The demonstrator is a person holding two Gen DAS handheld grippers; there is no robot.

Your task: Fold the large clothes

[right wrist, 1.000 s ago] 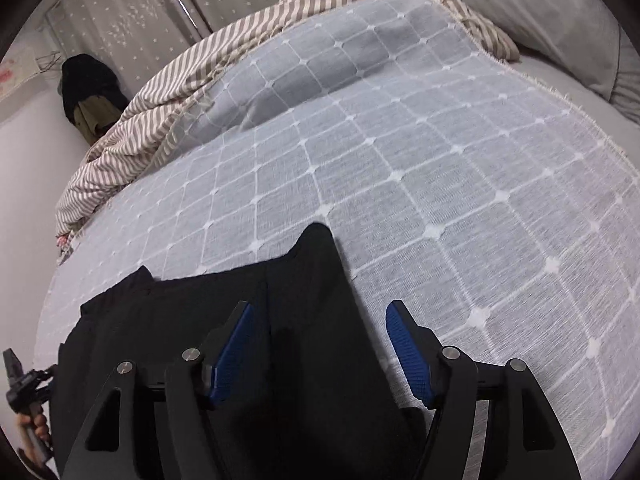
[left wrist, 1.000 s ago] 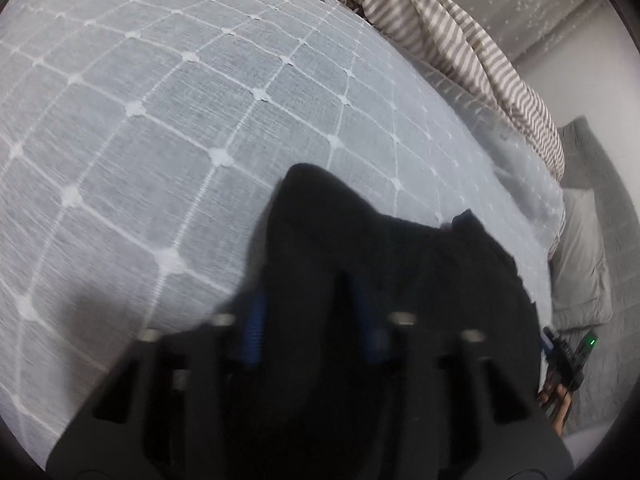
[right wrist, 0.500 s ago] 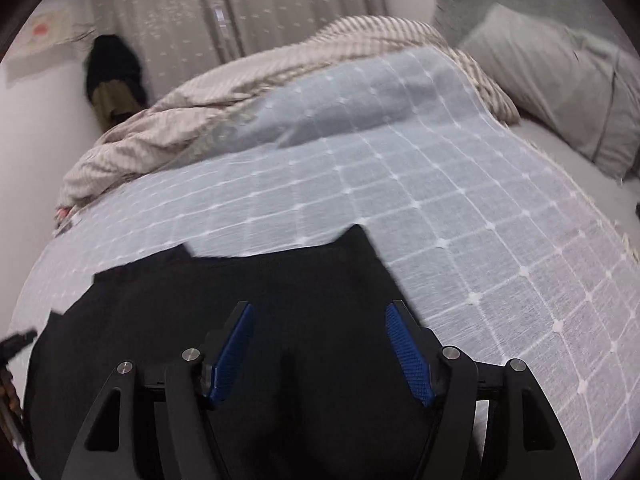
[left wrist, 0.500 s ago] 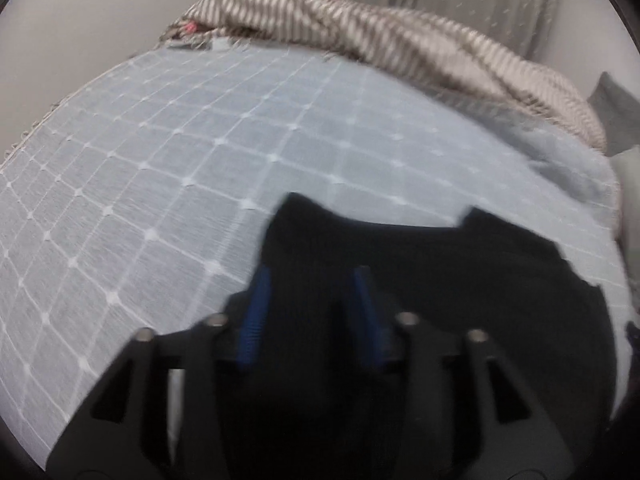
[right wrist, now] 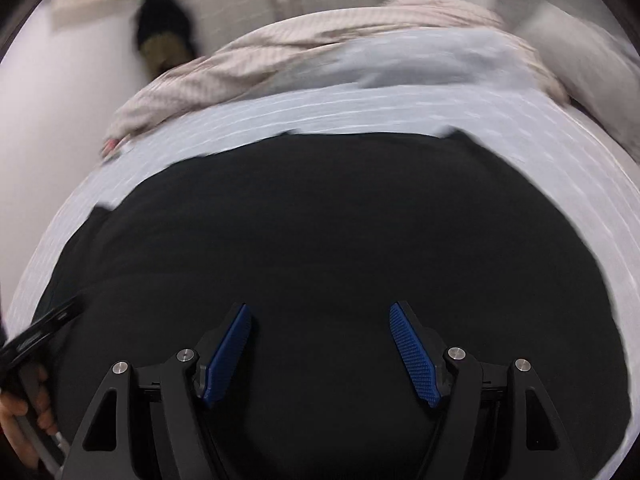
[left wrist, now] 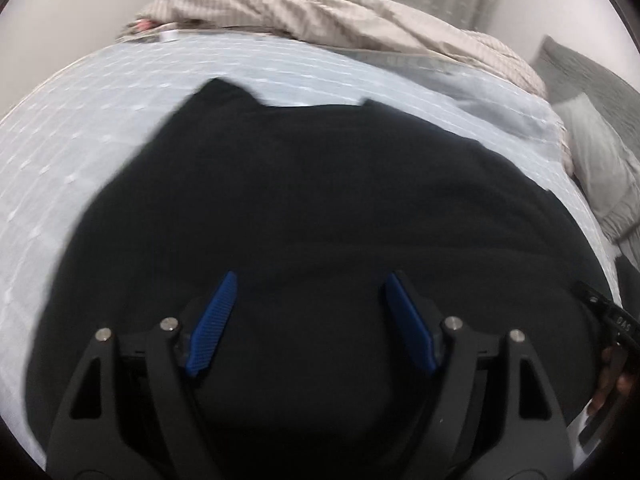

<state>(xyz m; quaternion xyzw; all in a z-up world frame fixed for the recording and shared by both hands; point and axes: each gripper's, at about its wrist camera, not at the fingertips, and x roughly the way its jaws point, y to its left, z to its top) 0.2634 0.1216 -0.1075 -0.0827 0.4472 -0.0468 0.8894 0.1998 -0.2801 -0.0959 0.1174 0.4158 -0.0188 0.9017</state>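
Observation:
A large black garment [left wrist: 320, 184] lies spread flat on the pale blue grid-patterned bedspread [left wrist: 80, 140], two small corners sticking up along its far edge. My left gripper [left wrist: 310, 276] hovers over the garment's near part; its jaws are opening wide and nothing is pinched between the blue pads [left wrist: 212, 324]. In the right wrist view the same garment [right wrist: 320, 220] fills the middle. My right gripper [right wrist: 320, 306] stands open above it, still spreading a little, with only flat cloth beneath. Each view catches the other gripper at its edge, held in a hand [right wrist: 24, 420].
A crumpled beige striped blanket [left wrist: 320, 12] lies along the far side of the bed, with curtains behind. Grey pillows [left wrist: 592, 152] sit at the right. A dark item [right wrist: 164, 36] hangs on the white wall at the far left. Bare bedspread [right wrist: 240, 120] borders the garment.
The left gripper, shut on a fold of black cloth a second ago, has let go and spread wide. Both grippers have drawn back from the garment's far edge, so much more cloth shows.

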